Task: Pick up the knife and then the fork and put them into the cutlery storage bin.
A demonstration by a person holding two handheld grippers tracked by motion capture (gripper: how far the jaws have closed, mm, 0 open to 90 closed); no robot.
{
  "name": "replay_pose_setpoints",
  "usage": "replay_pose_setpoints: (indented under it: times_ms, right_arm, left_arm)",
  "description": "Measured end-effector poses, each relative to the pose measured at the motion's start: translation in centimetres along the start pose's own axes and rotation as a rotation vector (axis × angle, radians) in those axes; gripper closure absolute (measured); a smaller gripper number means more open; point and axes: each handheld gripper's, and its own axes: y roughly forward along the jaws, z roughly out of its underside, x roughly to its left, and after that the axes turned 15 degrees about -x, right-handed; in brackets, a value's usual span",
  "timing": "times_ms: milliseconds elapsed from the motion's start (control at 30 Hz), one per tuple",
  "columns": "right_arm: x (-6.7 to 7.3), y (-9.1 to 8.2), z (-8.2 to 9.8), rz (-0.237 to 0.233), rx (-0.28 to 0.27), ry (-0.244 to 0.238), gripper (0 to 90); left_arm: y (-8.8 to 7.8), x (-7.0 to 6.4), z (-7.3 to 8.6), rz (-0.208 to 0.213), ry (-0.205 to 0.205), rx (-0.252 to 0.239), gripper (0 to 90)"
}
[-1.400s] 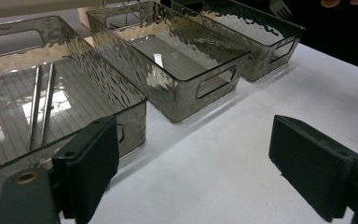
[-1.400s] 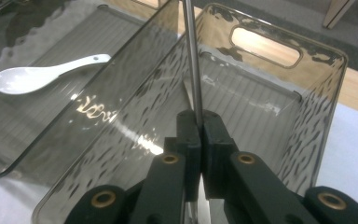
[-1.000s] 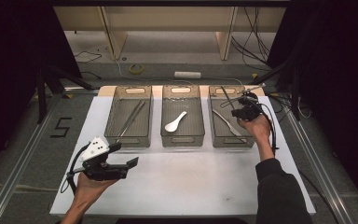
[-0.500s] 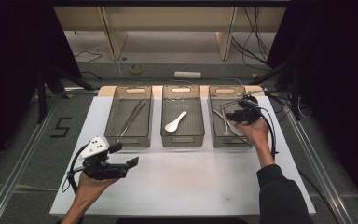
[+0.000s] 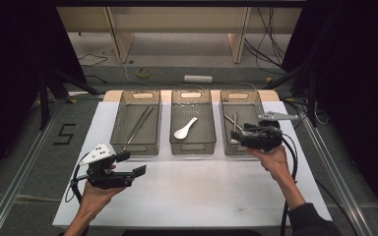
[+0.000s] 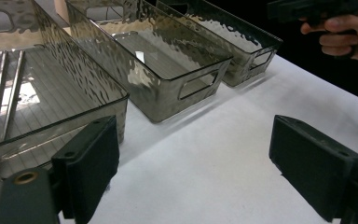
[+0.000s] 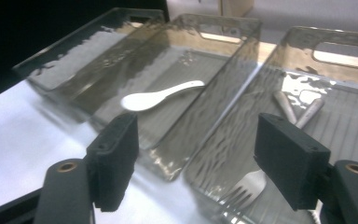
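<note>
Three smoky clear bins stand in a row on the white mat (image 5: 202, 196). The left bin (image 5: 140, 147) holds chopsticks (image 5: 139, 125), the middle bin (image 5: 193, 147) a white spoon (image 5: 184, 129), and the right bin (image 5: 241, 96) forks (image 5: 232, 122). My right gripper (image 5: 236, 133) hovers over the right bin's near end and points left. Its jaws have just been opening and stand open with nothing between them. In the right gripper view (image 7: 200, 158) a fork (image 7: 247, 186) lies in the bin below. My left gripper (image 5: 134, 164) is held open above the mat, in front of the left bin.
The bins take up the far half of the mat; its near half is bare white. A cable (image 5: 291, 167) trails from the right gripper along the forearm. Metal rails (image 5: 24, 162) run along both sides of the table, and a "5" (image 5: 65, 133) is marked at left.
The right gripper has drawn back from the far part of the right bin to its near end, and its jaws have opened. The left gripper has stayed where it was.
</note>
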Motion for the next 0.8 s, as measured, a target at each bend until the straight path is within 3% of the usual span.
replay_pose_setpoints:
  times_ms: [200, 333, 533, 800]
  right_arm:
    - [2.6, -3.4, 1.8, -0.043, -0.081, -0.019, 27.5]
    - [4.2, -5.1, 3.1, -0.07, -0.105, -0.016, 27.0]
    - [5.6, -6.2, 4.8, -0.096, -0.135, -0.041, 26.8]
    - [6.9, -7.3, 6.4, -0.082, -0.128, -0.064, 22.5]
  left_arm:
    - [0.0, 0.0, 0.1, 0.011, -0.004, -0.001, 15.6]
    - [0.2, -0.2, 0.1, 0.019, 0.007, 0.008, 15.6]
    - [0.1, -0.3, 0.1, 0.025, 0.016, 0.005, 15.6]
    - [0.0, -0.2, 0.1, 0.023, 0.016, -0.002, 15.6]
